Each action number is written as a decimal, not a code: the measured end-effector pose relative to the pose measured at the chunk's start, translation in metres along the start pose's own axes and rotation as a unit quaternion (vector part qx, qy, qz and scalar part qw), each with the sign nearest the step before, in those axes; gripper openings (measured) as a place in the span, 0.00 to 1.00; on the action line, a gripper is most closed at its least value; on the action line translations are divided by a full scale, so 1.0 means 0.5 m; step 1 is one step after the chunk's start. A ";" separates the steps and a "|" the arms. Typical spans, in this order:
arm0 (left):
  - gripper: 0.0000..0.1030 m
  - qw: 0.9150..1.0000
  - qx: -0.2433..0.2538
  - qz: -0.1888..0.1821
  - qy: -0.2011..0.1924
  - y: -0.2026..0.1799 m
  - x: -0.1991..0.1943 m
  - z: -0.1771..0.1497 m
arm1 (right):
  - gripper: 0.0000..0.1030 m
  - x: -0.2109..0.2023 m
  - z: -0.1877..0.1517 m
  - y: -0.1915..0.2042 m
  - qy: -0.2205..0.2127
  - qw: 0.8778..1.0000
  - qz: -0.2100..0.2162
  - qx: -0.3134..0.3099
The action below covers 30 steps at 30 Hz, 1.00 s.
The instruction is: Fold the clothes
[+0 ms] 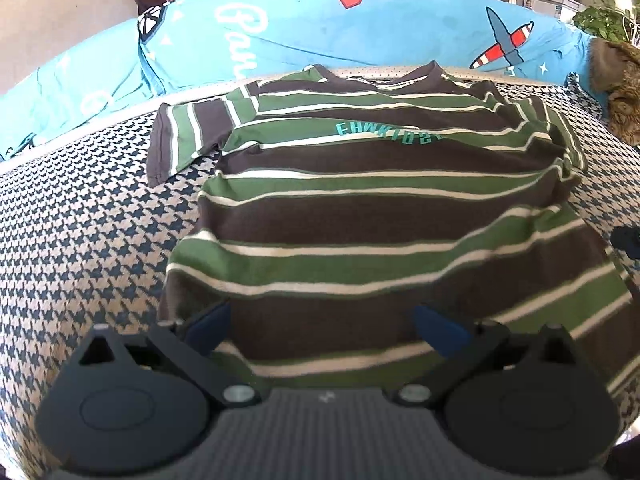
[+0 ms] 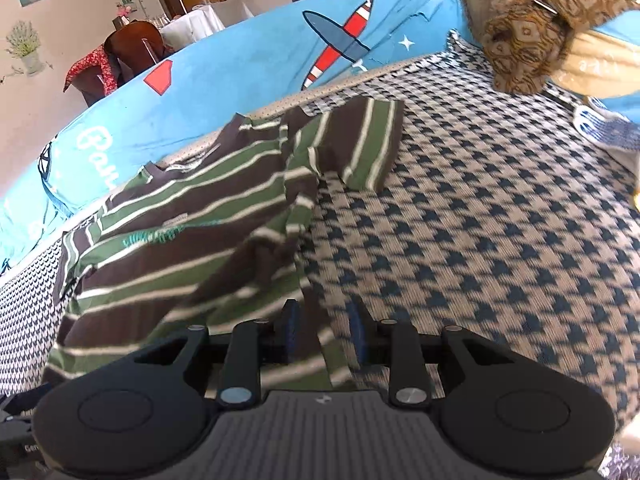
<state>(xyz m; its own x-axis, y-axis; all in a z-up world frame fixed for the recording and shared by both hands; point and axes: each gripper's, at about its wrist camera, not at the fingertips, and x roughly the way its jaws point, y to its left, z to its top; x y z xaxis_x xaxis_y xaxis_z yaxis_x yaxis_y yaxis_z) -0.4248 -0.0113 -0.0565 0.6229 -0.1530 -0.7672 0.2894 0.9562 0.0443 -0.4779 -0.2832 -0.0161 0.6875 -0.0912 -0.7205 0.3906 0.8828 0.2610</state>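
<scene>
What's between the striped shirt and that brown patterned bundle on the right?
Only bare houndstooth cover, seen in the right wrist view, separates the striped shirt from the brown patterned bundle.

We hold our left gripper angled downward with its jaws spread wide. Our right gripper also tilts down, its blue fingers standing a narrow gap apart.
</scene>
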 end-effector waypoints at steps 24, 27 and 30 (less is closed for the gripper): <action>1.00 0.999 -0.039 0.006 0.002 0.061 -0.059 -0.099 | 0.44 -0.084 -0.141 -0.029 -0.024 1.000 -0.008 -0.014; 1.00 0.999 -0.041 0.010 0.001 0.060 -0.059 -0.100 | 0.44 -0.080 -0.145 -0.019 -0.028 0.999 -0.002 -0.022; 1.00 0.999 -0.046 0.011 0.001 0.062 -0.058 -0.100 | 0.41 -0.075 -0.150 -0.006 -0.032 0.999 -0.006 -0.040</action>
<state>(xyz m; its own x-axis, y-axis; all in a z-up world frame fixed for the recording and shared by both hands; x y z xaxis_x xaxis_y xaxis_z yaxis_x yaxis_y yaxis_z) -0.4702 0.0350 -0.0649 0.6268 -0.1308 -0.7681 0.2069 0.9784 0.0023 -0.5509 -0.2479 -0.0381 0.7216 -0.1289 -0.6802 0.3511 0.9149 0.1992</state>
